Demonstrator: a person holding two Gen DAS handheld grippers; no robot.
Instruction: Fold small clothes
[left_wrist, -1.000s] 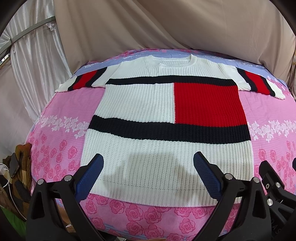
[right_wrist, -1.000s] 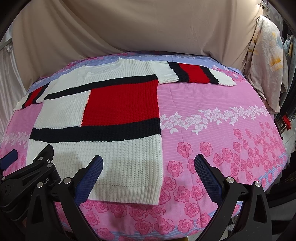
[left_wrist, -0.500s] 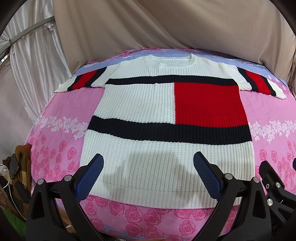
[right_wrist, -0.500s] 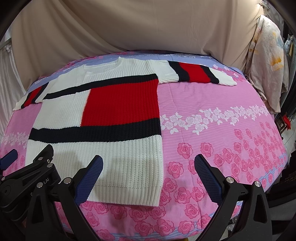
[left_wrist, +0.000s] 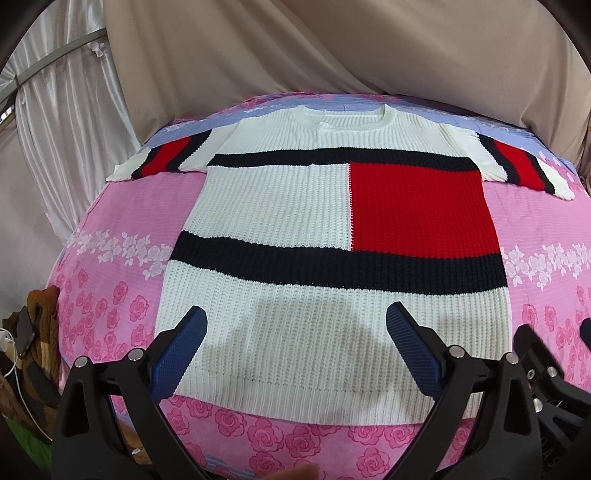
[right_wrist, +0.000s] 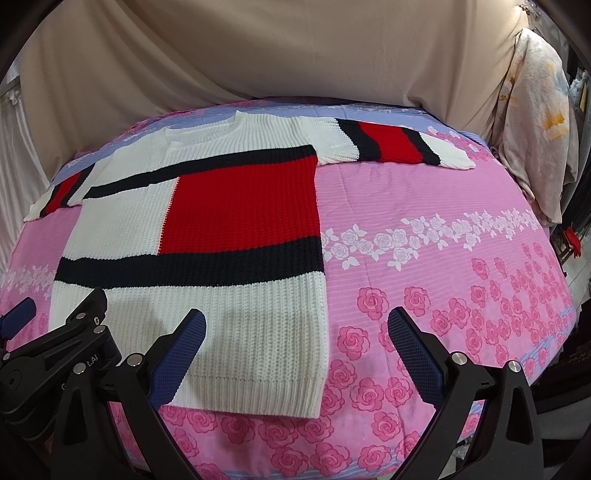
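Note:
A white knit sweater (left_wrist: 295, 206) with black bands, a red block and red-striped short sleeves lies flat and spread out, face up, on a pink rose-print bed sheet (left_wrist: 110, 229). It also shows in the right wrist view (right_wrist: 207, 229). My left gripper (left_wrist: 295, 347) is open and empty, hovering over the sweater's bottom hem. My right gripper (right_wrist: 295, 350) is open and empty, above the sweater's bottom right corner. Neither touches the fabric.
Beige cloth (left_wrist: 332, 55) hangs behind the bed. A white curtain (left_wrist: 66, 110) hangs at the left. A floral cloth (right_wrist: 535, 129) hangs at the right. Brown items and a cable (left_wrist: 22, 347) lie beyond the bed's left edge.
Both grippers have risen or drawn back very slightly; the sweater sits a little lower in both views. The sweater has not moved on the bed.

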